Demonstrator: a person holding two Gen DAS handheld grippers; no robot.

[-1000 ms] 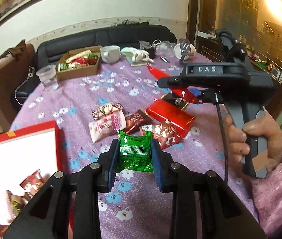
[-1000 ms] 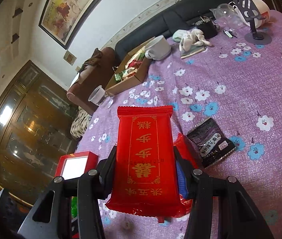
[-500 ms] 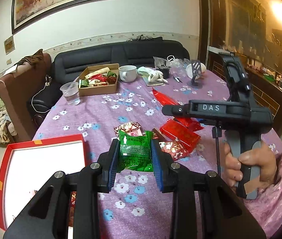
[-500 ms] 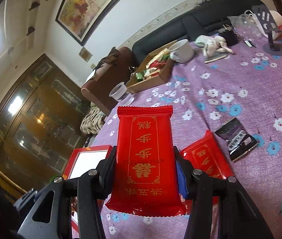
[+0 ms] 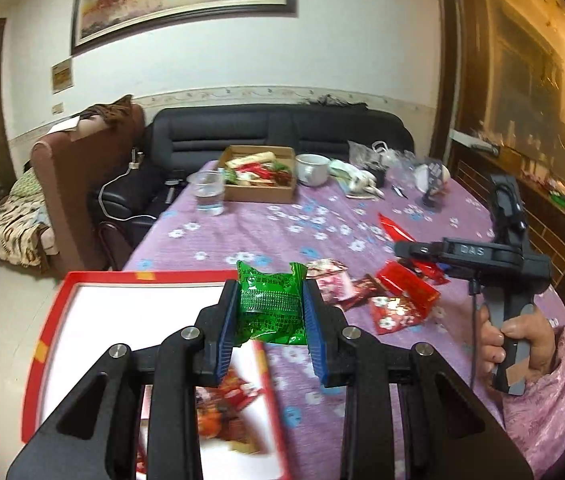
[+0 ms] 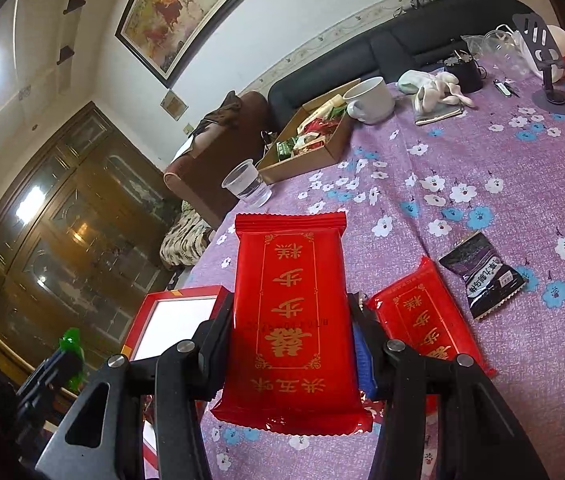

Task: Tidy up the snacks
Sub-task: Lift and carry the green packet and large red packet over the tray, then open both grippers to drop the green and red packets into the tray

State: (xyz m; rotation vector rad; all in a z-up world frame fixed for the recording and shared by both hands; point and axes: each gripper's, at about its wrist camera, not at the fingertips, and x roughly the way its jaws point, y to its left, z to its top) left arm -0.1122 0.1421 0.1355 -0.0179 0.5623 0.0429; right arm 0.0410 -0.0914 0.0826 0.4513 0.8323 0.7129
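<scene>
1. The left gripper (image 5: 270,312) was clamped on a green snack packet (image 5: 271,307), its two blue-padded fingers (image 5: 228,320) pressing the packet's left and right sides.
2. The green packet sat between the fingertips, its crimped top edge sticking out beyond them and its lower edge reaching back toward the gripper body.
3. That packet hung in the air at the near right edge of a red box (image 5: 52,312) with a white inside, which lay at the table's near left corner.
4. A few blurred red-wrapped snacks (image 5: 230,408) lay inside the box, partly hidden by the left fingers.
5. The right gripper (image 6: 294,336) held a long red snack packet (image 6: 291,320) with gold lettering, squeezed by its side edges.
6. The red packet lay flat between the fingers, extending well past the tips at the far end and back over the gripper at the near end.
7. It was raised above the purple flowered tablecloth (image 6: 462,160), with the red box (image 6: 170,320) beyond it to the left.
8. A second red packet (image 6: 426,320) lay on the cloth just right of the right gripper, and a dark purple packet (image 6: 482,274) lay near it further right.
9. In the left view, a loose pile of red and pink snacks (image 5: 382,296) rested on the cloth between the two grippers.
10. At the far end stood a cardboard box of snacks (image 5: 260,178), a clear plastic cup (image 5: 209,196) and a white mug (image 5: 313,168).
</scene>
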